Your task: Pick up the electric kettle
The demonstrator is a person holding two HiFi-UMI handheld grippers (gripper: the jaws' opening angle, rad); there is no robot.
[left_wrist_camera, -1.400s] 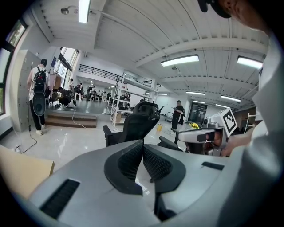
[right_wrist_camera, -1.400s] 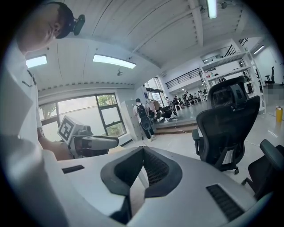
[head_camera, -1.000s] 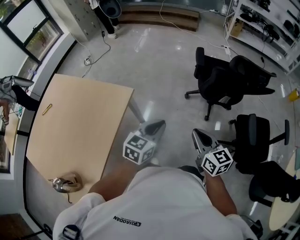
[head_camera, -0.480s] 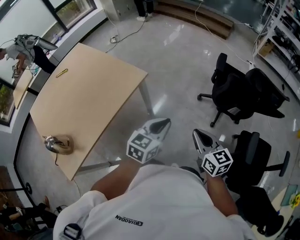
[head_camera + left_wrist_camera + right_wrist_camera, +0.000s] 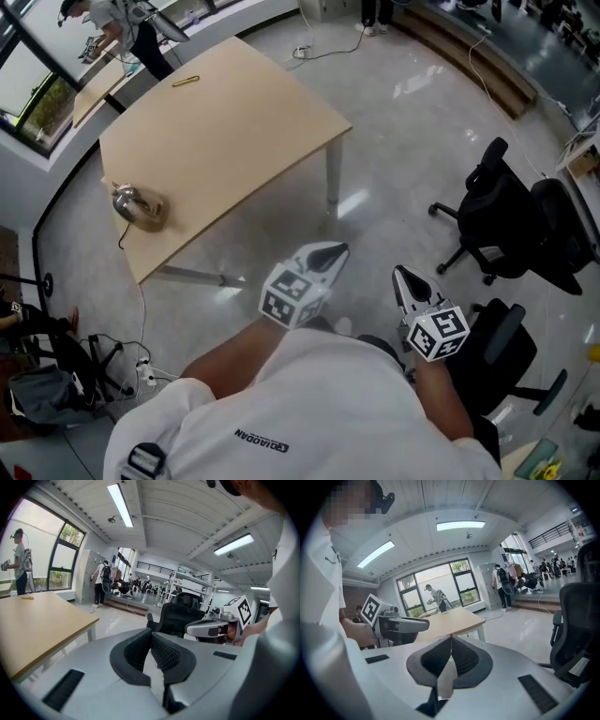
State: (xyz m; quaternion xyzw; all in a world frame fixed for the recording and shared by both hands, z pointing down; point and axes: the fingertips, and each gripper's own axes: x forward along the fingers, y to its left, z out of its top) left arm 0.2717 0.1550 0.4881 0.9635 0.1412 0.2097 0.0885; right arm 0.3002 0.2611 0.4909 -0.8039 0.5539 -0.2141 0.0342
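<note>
kettle [image 5: 137, 204] sits near the table [image 5: 234, 112] edge, well apart from you, so your left gripper [image 5: 330, 251] and right gripper [image 5: 401, 275] hang pinched closed and empty over the floor, likely just in carry, nothing to grab yet.

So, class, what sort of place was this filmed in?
Probably an open-plan office or lab workspace: a pale wooden table on a polished grey floor, black swivel office chairs, and long ceiling strip lights.
</note>
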